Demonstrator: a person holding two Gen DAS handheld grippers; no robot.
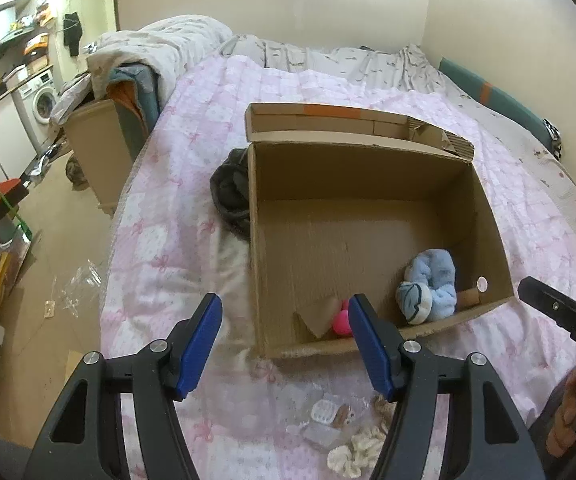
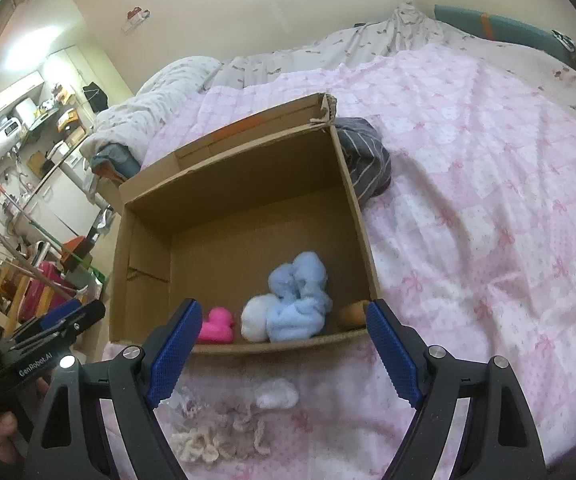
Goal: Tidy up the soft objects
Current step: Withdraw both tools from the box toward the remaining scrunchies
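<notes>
Pink quilted bed (image 2: pixel 487 200), fluffy blue-and-white socks (image 2: pixel 295 304) bunched in cardboard box (image 2: pixel 244 168), both hand-held grippers (image 1: pixel 284 344) (image 2: pixel 284 356) spread apart, empty

Pink toy (image 1: pixel 341 319) half hidden behind cardboard scrap, cream scrunchies (image 2: pixel 208 442) blurred, brown object (image 2: pixel 351 314) unidentifiable

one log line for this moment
left gripper open | right gripper open | light blue fluffy bundle, pink rubber duck in brown cardboard box

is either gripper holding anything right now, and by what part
Nothing is held. The left gripper and the right gripper are both open and empty above the pink quilt.
</notes>
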